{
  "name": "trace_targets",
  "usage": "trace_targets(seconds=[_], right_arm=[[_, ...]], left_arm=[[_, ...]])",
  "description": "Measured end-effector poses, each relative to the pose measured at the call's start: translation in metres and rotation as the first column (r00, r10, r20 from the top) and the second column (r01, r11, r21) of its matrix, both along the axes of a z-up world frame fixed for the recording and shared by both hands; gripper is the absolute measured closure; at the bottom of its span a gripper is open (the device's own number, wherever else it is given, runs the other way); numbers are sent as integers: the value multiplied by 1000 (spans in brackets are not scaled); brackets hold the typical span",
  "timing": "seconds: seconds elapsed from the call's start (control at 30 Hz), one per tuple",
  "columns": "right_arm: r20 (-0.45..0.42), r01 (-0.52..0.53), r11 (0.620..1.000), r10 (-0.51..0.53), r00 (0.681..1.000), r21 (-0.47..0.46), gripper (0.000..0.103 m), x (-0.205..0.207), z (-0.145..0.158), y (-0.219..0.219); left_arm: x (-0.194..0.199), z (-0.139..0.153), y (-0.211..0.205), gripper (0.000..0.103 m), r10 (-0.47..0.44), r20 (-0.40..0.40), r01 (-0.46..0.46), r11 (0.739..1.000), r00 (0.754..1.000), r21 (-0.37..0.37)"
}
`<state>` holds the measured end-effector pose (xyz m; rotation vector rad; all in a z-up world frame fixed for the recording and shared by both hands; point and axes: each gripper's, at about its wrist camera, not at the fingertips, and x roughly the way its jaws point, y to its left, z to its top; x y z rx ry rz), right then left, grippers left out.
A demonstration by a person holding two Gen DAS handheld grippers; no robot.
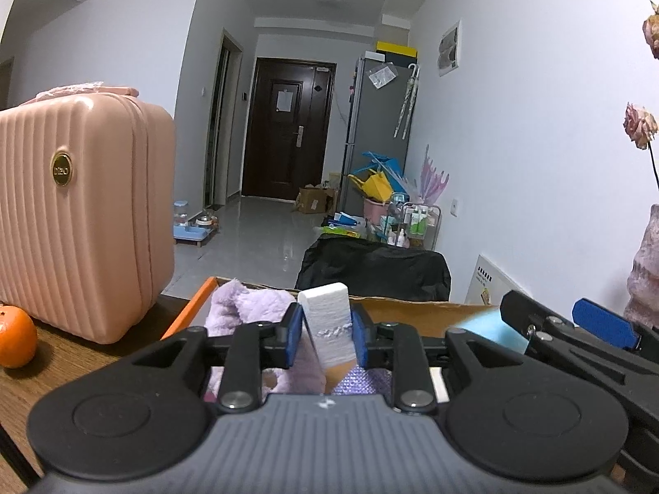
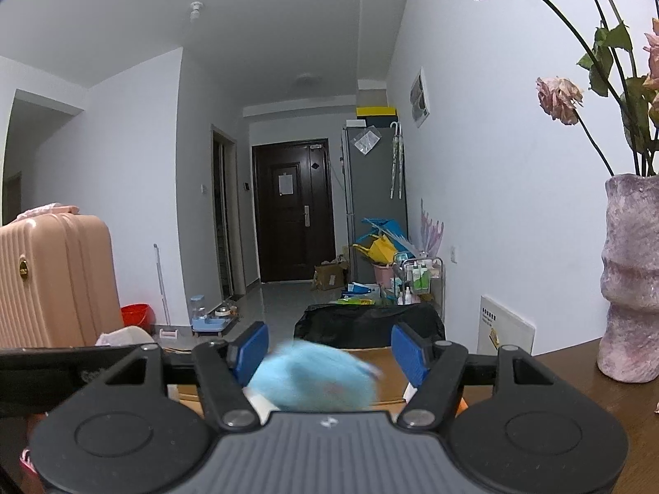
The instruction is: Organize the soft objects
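My left gripper [image 1: 324, 335] is shut on a white foam block [image 1: 329, 321] and holds it upright over an open cardboard box [image 1: 412, 311] with an orange edge. A lilac plush cloth [image 1: 247, 308] lies in the box under the fingers. My right gripper [image 2: 329, 354] is open, its blue pads wide apart. A blurred light-blue soft object [image 2: 317, 376] sits between and below its fingers, not gripped. The right gripper also shows in the left wrist view [image 1: 576, 329], with the blue object [image 1: 486, 327] beside it.
A pink ribbed suitcase [image 1: 78, 214] stands on the wooden table [image 1: 49, 383] at the left, an orange [image 1: 16, 341] before it. A mauve vase [image 2: 630, 280] with dried roses stands at the right. A black-covered chair [image 1: 370, 271] is beyond the box.
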<state>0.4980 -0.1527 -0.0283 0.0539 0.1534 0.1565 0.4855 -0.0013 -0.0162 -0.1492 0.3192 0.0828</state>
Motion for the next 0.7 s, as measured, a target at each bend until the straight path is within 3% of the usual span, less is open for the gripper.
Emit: trace_targets(seconds=[0.03, 0.1, 0.2, 0.3, 0.4, 0.7], right_arm=[[-3, 2, 1000, -2, 1000, 2, 33, 0, 0, -1], [-2, 9, 1000, -9, 1000, 8, 24, -1, -1, -1], [5, 15, 1000, -15, 1000, 22, 15, -3, -1, -4], [4, 20, 999, -21, 1000, 27, 12, -4, -2, -5], [13, 29, 999, -30, 999, 28, 0, -6, -4, -5], [18, 36, 999, -37, 999, 31, 0, -8, -5, -5]], left_arm=[[0, 0, 1, 63, 1, -1, -1, 1000, 1000, -8], [-2, 0, 3, 39, 19, -2, -19, 1000, 1000, -12], [-7, 0, 5, 20, 69, 14, -69, 997, 998, 17], [-8, -1, 10, 4, 108, 16, -108, 994, 994, 12], [-10, -1, 14, 0, 140, 26, -141, 990, 990, 24], [-10, -2, 16, 0, 145, 18, -146, 989, 989, 33]])
